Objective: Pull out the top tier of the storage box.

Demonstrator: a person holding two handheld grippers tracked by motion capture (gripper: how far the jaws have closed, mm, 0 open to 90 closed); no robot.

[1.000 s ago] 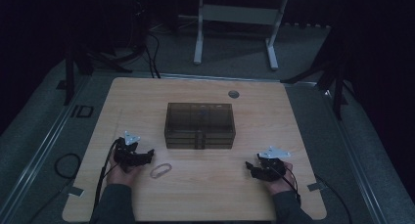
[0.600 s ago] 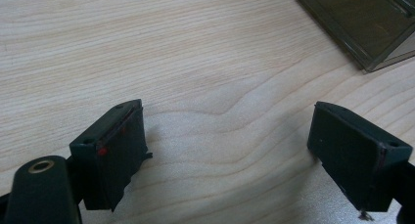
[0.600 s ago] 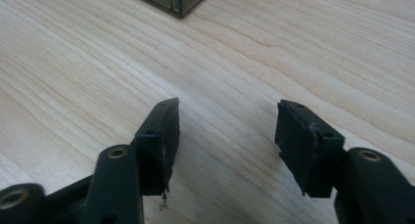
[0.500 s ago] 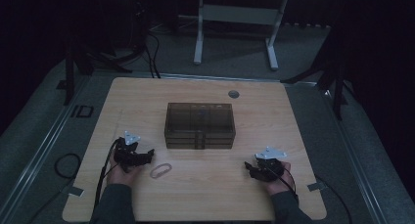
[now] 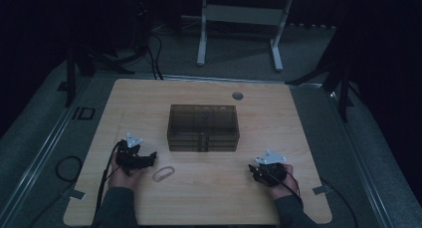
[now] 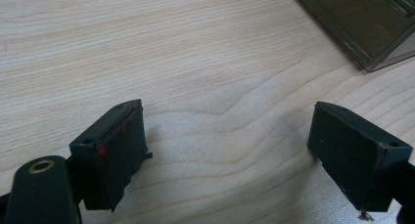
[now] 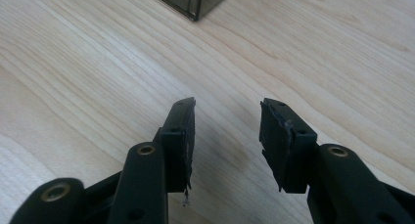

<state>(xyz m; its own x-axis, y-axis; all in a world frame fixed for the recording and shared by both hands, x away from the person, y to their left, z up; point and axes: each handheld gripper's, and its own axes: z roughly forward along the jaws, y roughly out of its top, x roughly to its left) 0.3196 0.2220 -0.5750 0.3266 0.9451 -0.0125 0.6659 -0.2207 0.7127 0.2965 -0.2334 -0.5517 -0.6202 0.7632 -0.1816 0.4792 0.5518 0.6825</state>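
Note:
A dark see-through plastic box (image 5: pixel 203 127) with a closed lid stands in the middle of the wooden table (image 5: pixel 209 198). A small pale ring (image 5: pixel 163 173) lies on the table in front of it. My left gripper (image 5: pixel 152 157) rests near the table's front left, just left of the ring, jaws wide apart over bare wood (image 6: pixel 227 131). My right gripper (image 5: pixel 252 171) rests at the front right; its jaws have just been closing and stand partly apart with nothing between them (image 7: pixel 227 119). A box corner (image 7: pixel 195 4) shows ahead of it.
A round grommet (image 5: pixel 237 95) sits in the table's far edge. Cables trail from both grippers off the front. A white stand (image 5: pixel 239 19) and dark tripod legs stand on the floor beyond the table.
The right hand has shifted slightly. The left hand, box and ring have kept still.

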